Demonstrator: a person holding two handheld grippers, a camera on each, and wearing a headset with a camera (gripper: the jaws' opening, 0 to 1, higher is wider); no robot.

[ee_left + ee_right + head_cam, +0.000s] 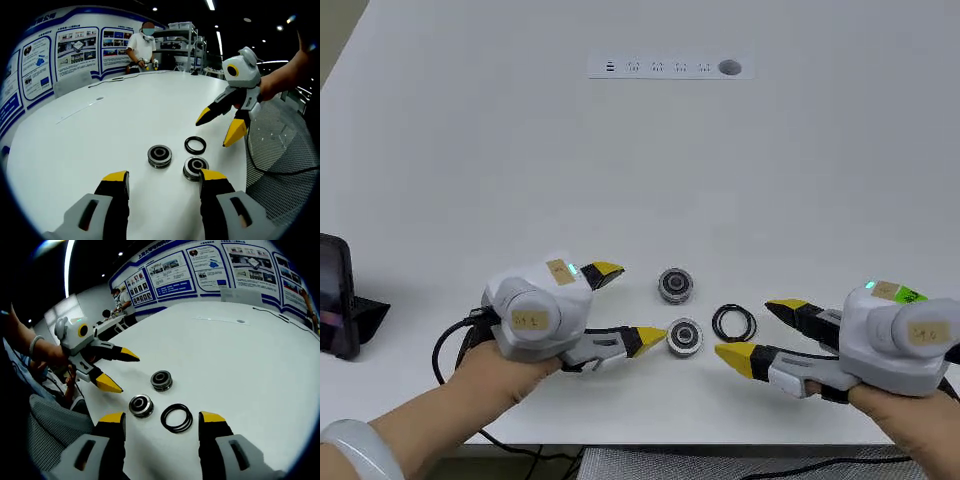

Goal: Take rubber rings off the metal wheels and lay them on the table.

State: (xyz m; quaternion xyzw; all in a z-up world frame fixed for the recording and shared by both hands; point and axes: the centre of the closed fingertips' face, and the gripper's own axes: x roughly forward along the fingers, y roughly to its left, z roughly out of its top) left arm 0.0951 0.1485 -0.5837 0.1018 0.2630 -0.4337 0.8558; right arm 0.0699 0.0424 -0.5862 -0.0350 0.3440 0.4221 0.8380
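Two metal wheels lie on the white table: the far wheel (675, 284) (159, 155) (161, 380) and the near wheel (684, 337) (195, 167) (141, 405). Black rubber rings (733, 323) (195, 145) (176, 417) lie flat to the right of the near wheel. My left gripper (629, 306) (165, 178) is open, its near yellow tip just beside the near wheel. My right gripper (761, 328) (162, 418) is open too, its tips close to the rings, holding nothing.
A white power strip (670, 67) lies at the table's far side. A dark phone on a stand (336, 298) sits at the left edge. A black cable (455, 345) trails off the front edge by my left hand. A person stands far behind the table (142, 47).
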